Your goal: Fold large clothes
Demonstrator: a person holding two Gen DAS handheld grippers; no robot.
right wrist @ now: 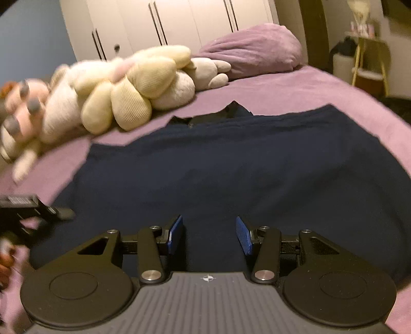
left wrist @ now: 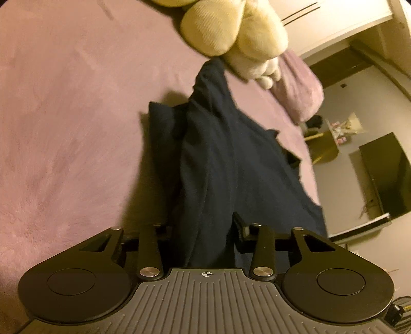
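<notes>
A dark navy garment (right wrist: 218, 167) lies spread on the purple bed cover (right wrist: 308, 84), its collar end toward the plush toys. In the left wrist view a thick fold of this garment (left wrist: 218, 154) runs up from between the jaws of my left gripper (left wrist: 205, 226). The jaws press on the bunched cloth, which hides the left finger; only the right finger (left wrist: 239, 226) shows. That left gripper (right wrist: 38, 213) also shows at the garment's left edge in the right wrist view. My right gripper (right wrist: 209, 226) hovers over the near part of the garment, open, with nothing between its blue pads (right wrist: 244, 236).
A pile of cream plush toys (right wrist: 133, 84) lies on the bed beyond the garment, beside a purple pillow (right wrist: 257, 48). White wardrobe doors (right wrist: 167, 23) stand behind. Off the bed's edge are a yellow side table (right wrist: 370, 61) and a dark screen (left wrist: 385, 174).
</notes>
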